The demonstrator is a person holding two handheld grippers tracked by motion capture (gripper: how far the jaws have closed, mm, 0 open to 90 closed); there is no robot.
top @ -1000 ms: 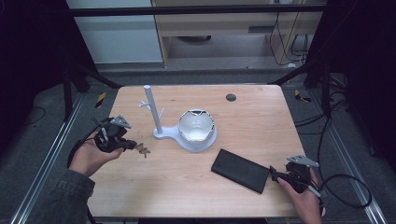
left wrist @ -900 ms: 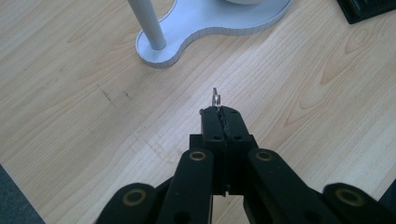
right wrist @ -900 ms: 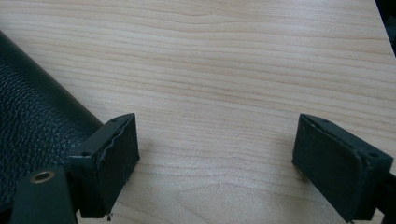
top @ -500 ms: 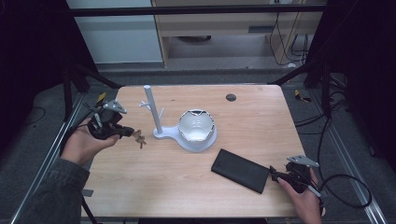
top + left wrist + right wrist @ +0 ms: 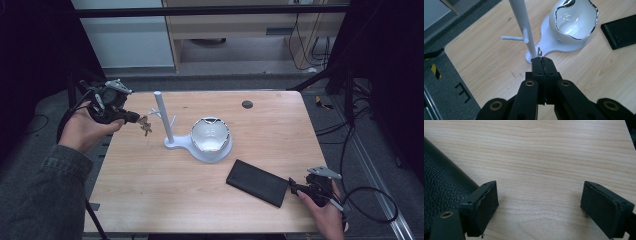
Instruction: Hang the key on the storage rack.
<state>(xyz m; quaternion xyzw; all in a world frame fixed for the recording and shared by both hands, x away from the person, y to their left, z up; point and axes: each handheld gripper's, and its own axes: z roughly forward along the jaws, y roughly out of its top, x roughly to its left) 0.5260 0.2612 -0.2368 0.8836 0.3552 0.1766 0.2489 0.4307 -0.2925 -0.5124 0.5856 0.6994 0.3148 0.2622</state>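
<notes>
My left gripper, jaws clamped on a bunch of keys, holds them in the air just beside the white stand's side peg. My right gripper rests open on the table beside the black wallet. To hang them cleanly, I'd line the key ring up with the peg tip before sliding it on.

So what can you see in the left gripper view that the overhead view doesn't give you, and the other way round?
Left gripper view alone: the left gripper up close, shut on a metal key ring, and the glossy inside of the white bowl.

High view alone: the keys dangling, the right gripper open beside the black case, and a small dark disc.

Both: the white stand with pegs and the wooden table.
</notes>
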